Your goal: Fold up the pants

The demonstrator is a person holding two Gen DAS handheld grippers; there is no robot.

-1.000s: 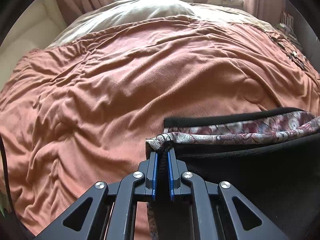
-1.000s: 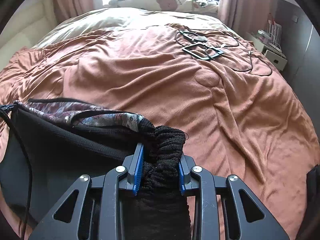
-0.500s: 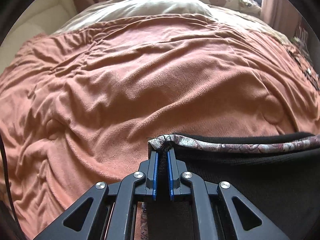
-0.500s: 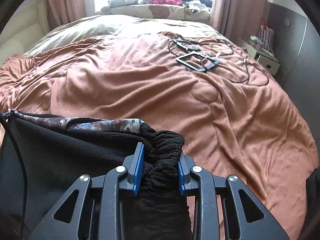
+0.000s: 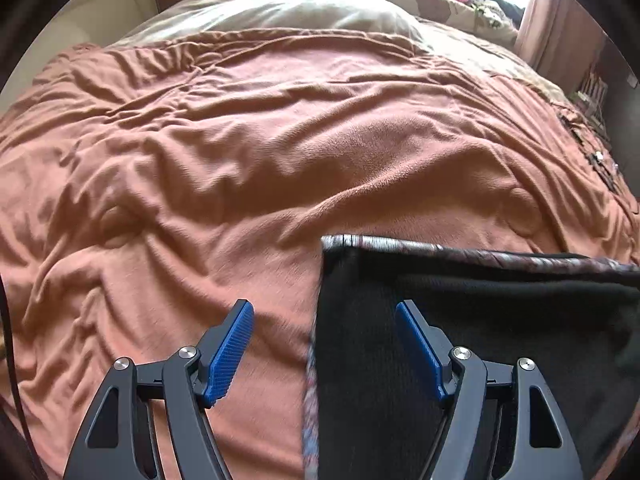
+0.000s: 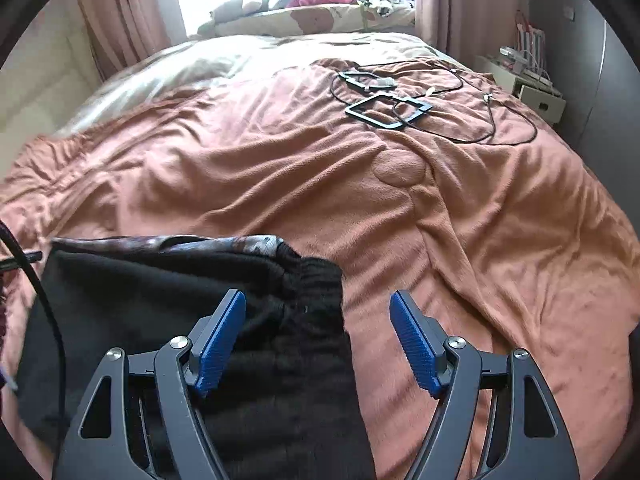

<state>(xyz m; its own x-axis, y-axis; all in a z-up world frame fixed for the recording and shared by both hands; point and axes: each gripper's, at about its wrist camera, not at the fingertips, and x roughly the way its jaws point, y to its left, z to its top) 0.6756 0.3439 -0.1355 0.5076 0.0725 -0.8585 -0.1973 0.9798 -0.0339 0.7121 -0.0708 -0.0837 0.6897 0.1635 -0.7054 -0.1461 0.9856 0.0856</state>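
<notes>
The black pants [image 5: 460,312] with a patterned inner lining lie flat on the salmon blanket [image 5: 280,140], their left edge running between my fingers. My left gripper [image 5: 324,312] is open above that edge, holding nothing. In the right wrist view the pants [image 6: 180,292] lie at lower left, with the gathered elastic waistband [image 6: 316,280] at their right end. My right gripper [image 6: 318,302] is open just above the waistband, holding nothing.
Black cables and rectangular frames [image 6: 384,110] lie on the blanket at the far right. Pillows and soft toys [image 6: 312,8] are piled at the head of the bed. A white nightstand [image 6: 528,88] stands to the right. A black cable [image 6: 44,300] crosses the pants' left side.
Both grippers have opened and let go of the pants, which now lie flat on the blanket. Both were shut on the cloth in the earlier frames.
</notes>
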